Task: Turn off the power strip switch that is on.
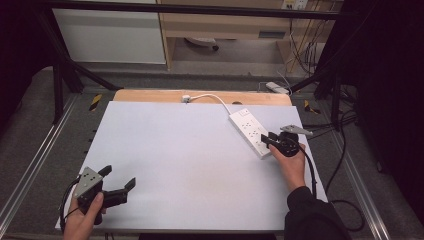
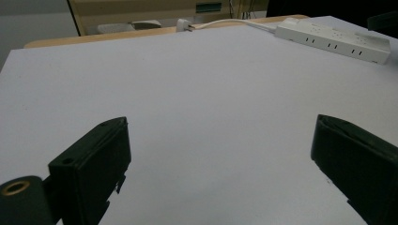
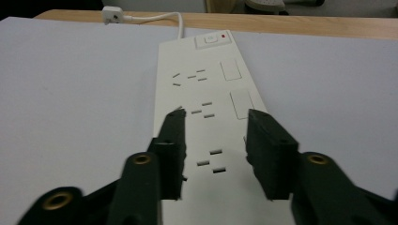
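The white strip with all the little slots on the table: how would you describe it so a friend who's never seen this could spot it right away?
Start at the big pale sheet covering the table and look to its far right part. There a long white power strip lies flat, its cord curving back to a plug on the wooden edge. It has rows of socket slots and a switch with a red dot, and the right gripper is at its near end.

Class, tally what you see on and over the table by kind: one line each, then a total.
Power strips: 1, the white power strip at the table's far right
Plugs: 1, the white plug on its cord at the far edge
Grippers: 2, the left gripper near the front-left corner and the right gripper over the strip
Total: 4
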`<state>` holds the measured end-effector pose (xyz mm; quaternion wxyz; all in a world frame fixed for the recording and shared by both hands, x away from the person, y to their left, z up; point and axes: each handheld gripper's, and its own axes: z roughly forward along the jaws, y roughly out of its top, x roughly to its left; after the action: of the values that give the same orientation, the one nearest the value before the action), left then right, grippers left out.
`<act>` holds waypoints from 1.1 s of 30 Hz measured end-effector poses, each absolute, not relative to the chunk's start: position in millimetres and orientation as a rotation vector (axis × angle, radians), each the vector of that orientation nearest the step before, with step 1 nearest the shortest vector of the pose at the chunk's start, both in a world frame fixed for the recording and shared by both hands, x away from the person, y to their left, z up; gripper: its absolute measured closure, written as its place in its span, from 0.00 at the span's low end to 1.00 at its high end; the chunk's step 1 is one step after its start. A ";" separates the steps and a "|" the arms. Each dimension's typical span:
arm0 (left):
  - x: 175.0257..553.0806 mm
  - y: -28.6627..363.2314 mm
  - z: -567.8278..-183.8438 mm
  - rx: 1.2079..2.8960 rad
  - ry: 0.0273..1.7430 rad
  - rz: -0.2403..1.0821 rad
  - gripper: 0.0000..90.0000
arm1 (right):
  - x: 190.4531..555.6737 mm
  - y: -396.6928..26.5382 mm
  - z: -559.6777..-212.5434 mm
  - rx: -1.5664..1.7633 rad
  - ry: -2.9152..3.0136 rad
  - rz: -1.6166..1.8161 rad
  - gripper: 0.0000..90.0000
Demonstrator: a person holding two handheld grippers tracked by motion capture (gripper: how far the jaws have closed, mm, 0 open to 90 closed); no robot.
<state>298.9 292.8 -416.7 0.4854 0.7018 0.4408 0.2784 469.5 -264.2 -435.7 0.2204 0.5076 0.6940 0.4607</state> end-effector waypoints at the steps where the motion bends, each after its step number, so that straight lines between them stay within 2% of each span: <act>1: 298.9 292.5 -416.9 1.705 1.073 0.673 0.06 | 470.2 -263.4 -433.6 1.414 1.916 1.275 0.47; 5: 298.8 292.4 -417.0 1.704 1.077 0.675 0.05 | 472.3 -256.1 -425.1 1.444 1.921 1.285 0.25; 10: 298.6 293.3 -416.6 1.706 1.078 0.682 0.05 | 473.1 -243.7 -415.8 1.438 1.950 1.295 0.12; 19: 298.2 295.0 -416.9 1.695 1.083 0.671 0.05 | 466.2 -229.4 -404.1 1.350 2.018 1.287 0.06; 27: 297.7 296.0 -416.8 1.689 1.088 0.673 0.05 | 455.6 -235.6 -391.4 1.323 1.993 1.354 0.09; 33: 297.3 296.6 -416.6 1.680 1.094 0.676 0.05 | 445.8 -239.6 -383.1 1.294 1.967 1.368 0.07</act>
<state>297.3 296.6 -416.6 0.4909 0.6917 0.4505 0.2785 445.8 -239.6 -383.1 0.2079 0.4647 0.7067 0.4913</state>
